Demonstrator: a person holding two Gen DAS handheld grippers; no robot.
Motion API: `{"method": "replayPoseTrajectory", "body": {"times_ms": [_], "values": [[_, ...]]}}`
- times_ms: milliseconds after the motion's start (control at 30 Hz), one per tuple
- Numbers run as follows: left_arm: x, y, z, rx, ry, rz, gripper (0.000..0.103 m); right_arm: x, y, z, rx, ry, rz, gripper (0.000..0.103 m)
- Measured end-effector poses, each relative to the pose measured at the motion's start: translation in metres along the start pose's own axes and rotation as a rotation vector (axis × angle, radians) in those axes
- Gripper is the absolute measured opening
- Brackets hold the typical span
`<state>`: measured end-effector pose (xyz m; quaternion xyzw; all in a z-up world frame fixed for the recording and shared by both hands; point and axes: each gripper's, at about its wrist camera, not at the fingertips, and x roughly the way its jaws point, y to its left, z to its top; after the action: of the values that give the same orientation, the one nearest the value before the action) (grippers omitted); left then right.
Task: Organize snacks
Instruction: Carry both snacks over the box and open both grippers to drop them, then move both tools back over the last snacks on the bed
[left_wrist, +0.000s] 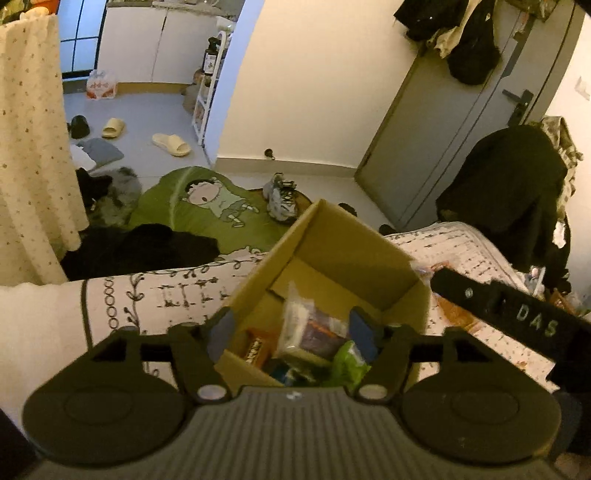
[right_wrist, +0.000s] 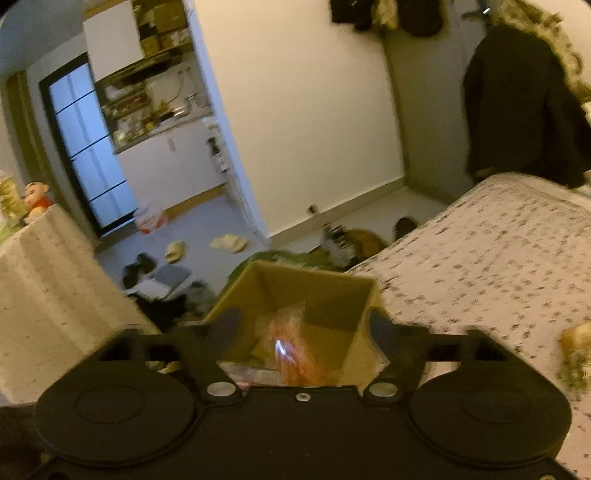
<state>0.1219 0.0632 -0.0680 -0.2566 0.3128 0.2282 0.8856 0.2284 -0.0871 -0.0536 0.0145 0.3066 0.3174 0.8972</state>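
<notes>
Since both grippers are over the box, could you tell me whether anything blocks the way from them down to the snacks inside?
Nothing visible does. The box is open-topped, and both the left gripper and the right gripper stand open above it, with the snacks lying uncovered straight ahead.

Matt brown cardboard box (left_wrist: 343, 254), glossy plastic snack packets (left_wrist: 295, 328), printed cloth bedcover (left_wrist: 461, 247)

— The cardboard box (left_wrist: 343, 254) is plain tan; inside it, a lime-green packet (left_wrist: 349, 363) and an orange-brown wrapper (left_wrist: 255, 349).

— And the bedspread (left_wrist: 469, 247)?

— White, with small dark motifs. The floor mat (left_wrist: 207, 210) is green with a cartoon boy; the slippers (left_wrist: 171, 144) are pale yellow.
</notes>
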Motion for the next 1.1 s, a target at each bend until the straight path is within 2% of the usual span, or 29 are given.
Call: {"method": "replayPoseTrajectory", "body": {"times_ms": [33, 133, 233, 300, 500, 567, 833, 1100], "values": [[-0.001, 0.001, -0.001, 0.003, 0.0, 0.01, 0.078, -0.003, -0.002, -0.001, -0.005, -0.005, -0.016, 0.086], [-0.003, 0.0, -0.002, 0.015, -0.003, 0.017, 0.081, -0.008, -0.01, 0.0, 0.012, 0.024, -0.04, 0.086], [-0.005, -0.002, -0.003, 0.04, -0.008, 0.006, 0.083, -0.014, -0.016, 0.003, 0.007, 0.042, -0.111, 0.092], [-0.008, -0.007, -0.004, 0.079, -0.015, -0.015, 0.09, -0.02, -0.018, 0.004, -0.009, 0.041, -0.142, 0.095], [-0.007, -0.016, -0.004, 0.093, 0.021, -0.005, 0.096, -0.037, -0.03, 0.006, -0.047, 0.082, -0.191, 0.102], [-0.009, -0.021, -0.005, 0.104, 0.02, -0.007, 0.103, -0.045, -0.034, 0.007, -0.06, 0.087, -0.195, 0.103], [-0.024, -0.047, -0.005, 0.145, -0.032, -0.075, 0.103, -0.066, -0.047, 0.014, -0.118, 0.112, -0.179, 0.103], [-0.029, -0.069, -0.002, 0.171, -0.019, -0.121, 0.103, -0.085, -0.088, 0.025, -0.056, 0.111, -0.163, 0.103]]}}
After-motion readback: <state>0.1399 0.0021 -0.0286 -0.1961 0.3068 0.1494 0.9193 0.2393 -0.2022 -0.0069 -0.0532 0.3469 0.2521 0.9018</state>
